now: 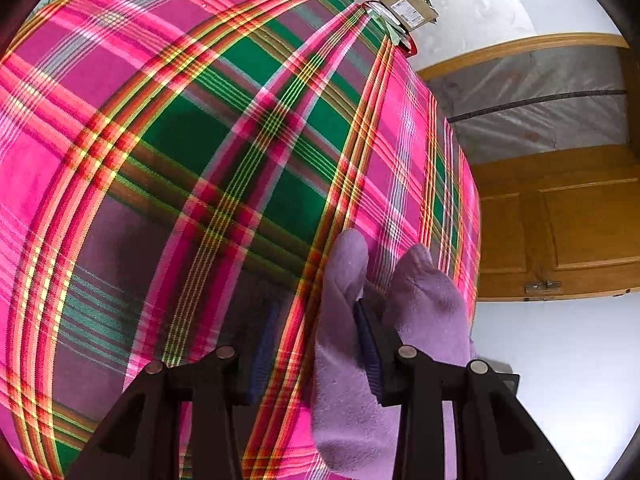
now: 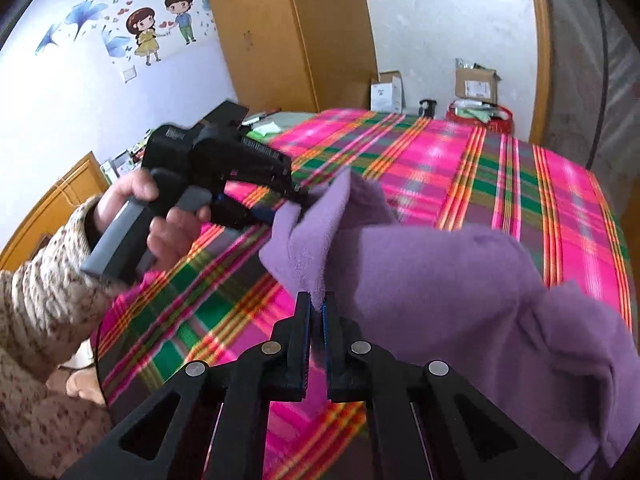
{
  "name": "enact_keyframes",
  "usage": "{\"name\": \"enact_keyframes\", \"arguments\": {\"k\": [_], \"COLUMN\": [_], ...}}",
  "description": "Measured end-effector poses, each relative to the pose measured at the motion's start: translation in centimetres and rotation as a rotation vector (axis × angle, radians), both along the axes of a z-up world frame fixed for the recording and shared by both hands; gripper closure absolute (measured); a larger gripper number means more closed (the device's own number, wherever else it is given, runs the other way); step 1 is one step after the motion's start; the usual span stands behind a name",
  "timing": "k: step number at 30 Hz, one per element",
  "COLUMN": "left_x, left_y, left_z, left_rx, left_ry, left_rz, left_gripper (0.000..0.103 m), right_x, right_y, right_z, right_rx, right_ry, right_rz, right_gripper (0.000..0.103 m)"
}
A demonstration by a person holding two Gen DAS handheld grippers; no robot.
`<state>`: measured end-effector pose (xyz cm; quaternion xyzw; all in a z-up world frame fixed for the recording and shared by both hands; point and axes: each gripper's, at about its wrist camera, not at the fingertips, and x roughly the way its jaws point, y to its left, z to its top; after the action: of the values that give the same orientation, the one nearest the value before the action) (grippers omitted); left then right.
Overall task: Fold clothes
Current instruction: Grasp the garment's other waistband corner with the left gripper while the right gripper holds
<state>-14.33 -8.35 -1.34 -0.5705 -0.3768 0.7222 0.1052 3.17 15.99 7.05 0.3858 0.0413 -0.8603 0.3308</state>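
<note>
A purple fleece garment [image 2: 440,280] lies bunched on a bed covered by a pink and green plaid sheet [image 2: 440,160]. My right gripper [image 2: 316,320] is shut on a fold of its edge, raised a little off the sheet. My left gripper [image 2: 288,204], held by a person's hand [image 2: 132,196], meets the garment's far corner. In the left wrist view the left gripper [image 1: 314,348] is open, its blue pads wide apart. The purple garment [image 1: 344,400] drapes over the right finger and partly fills the gap, above the plaid sheet [image 1: 200,140].
A wooden wardrobe [image 2: 288,32] stands behind the bed. Cardboard boxes [image 2: 476,84] and a red basket [image 2: 480,114] sit by the far edge. A wooden door [image 1: 560,220] is on the right. The person's patterned sleeve [image 2: 40,300] fills the lower left.
</note>
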Motion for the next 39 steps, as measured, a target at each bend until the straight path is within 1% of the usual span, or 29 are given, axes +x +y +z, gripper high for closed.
{"name": "enact_keyframes", "arguments": {"k": [2, 3, 4, 5, 6, 9, 12, 14, 15, 16, 18, 19, 21, 24, 26, 28, 30, 31, 32, 33, 36, 39], "left_x": [-0.2, -0.4, -0.4, -0.4, -0.4, 0.2, 0.8, 1.3, 1.5, 1.8, 1.7, 1.8, 1.9, 2.2, 2.5, 3.3, 3.6, 3.7, 3.9, 4.1, 4.8, 5.6], "left_y": [0.2, 0.4, 0.5, 0.7, 1.0, 1.1, 0.9, 0.9, 1.0, 1.1, 1.4, 1.4, 1.2, 0.8, 0.4, 0.1, -0.5, -0.7, -1.1, -1.5, -2.8, -4.1], "left_z": [-0.2, -0.3, -0.3, -0.5, -0.6, -0.5, -0.1, 0.4, 0.6, 0.7, 1.0, 1.1, 1.3, 1.4, 1.5, 1.6, 1.7, 1.7, 1.6, 1.6, 1.8, 2.3], "left_rx": [0.007, 0.004, -0.003, -0.003, -0.001, 0.004, 0.024, 0.024, 0.025, 0.029, 0.030, 0.029, 0.033, 0.044, 0.053, 0.052, 0.057, 0.066, 0.076, 0.086, 0.107, 0.098], "left_ry": [0.005, 0.006, 0.007, 0.007, 0.006, 0.026, 0.054, 0.080, 0.091, 0.101, 0.112, 0.118, 0.130, 0.147, 0.155, 0.166, 0.168, 0.167, 0.166, 0.166, 0.174, 0.196], "left_rz": [-0.001, -0.005, -0.012, -0.021, -0.032, -0.025, -0.011, -0.012, -0.014, -0.016, -0.017, -0.014, -0.005, 0.007, 0.013, 0.016, 0.023, 0.032, 0.045, 0.060, 0.097, 0.148], "left_gripper": [0.065, 0.070, 0.076, 0.089, 0.094, 0.097, 0.098, 0.098, 0.098, 0.098, 0.098, 0.098, 0.098, 0.098, 0.098, 0.098, 0.098, 0.098, 0.098, 0.098, 0.098, 0.098], "right_x": [0.7, 1.0, 1.3, 1.4, 1.4, 1.0, 0.0, -1.1, -1.8, -2.3, -3.8, -4.7, -6.6, -8.7, -9.4, -9.6, -9.6, -9.6, -9.6, -9.6, -9.5, -9.8], "right_y": [0.6, 1.0, 1.2, 1.4, 1.5, 1.4, 0.8, 0.2, -0.2, -0.7, -1.7, -2.2, -3.0, -4.2, -4.9, -5.4, -6.0, -6.2, -6.5, -6.8, -7.6, -7.9], "right_z": [-0.5, -0.7, -1.0, -1.2, -1.3, -0.8, 1.0, 2.4, 2.9, 3.3, 3.5, 3.3, 2.6, 0.6, -0.4, -0.7, -0.4, -0.3, -0.1, 0.0, 0.4, 1.9], "right_rx": [-0.001, -0.002, -0.001, 0.004, 0.011, 0.013, -0.027, -0.061, -0.072, -0.078, -0.063, -0.060, -0.069, -0.071, -0.049, -0.041, -0.023, -0.013, -0.004, 0.006, 0.034, 0.020], "right_ry": [-0.019, -0.029, -0.037, -0.040, -0.042, -0.023, 0.020, 0.049, 0.062, 0.072, 0.073, 0.054, -0.020, -0.162, -0.210, -0.228, -0.220, -0.217, -0.213, -0.209, -0.198, -0.143], "right_rz": [-0.006, -0.010, -0.017, -0.027, -0.036, -0.049, -0.045, -0.046, -0.050, -0.051, -0.050, -0.052, -0.056, -0.028, -0.032, -0.025, -0.002, 0.009, 0.020, 0.032, 0.066, 0.079], "right_gripper": [0.099, 0.099, 0.099, 0.099, 0.099, 0.096, 0.094, 0.084, 0.073, 0.067, 0.067, 0.066, 0.066, 0.066, 0.066, 0.066, 0.068, 0.077, 0.094, 0.099, 0.099, 0.099]}}
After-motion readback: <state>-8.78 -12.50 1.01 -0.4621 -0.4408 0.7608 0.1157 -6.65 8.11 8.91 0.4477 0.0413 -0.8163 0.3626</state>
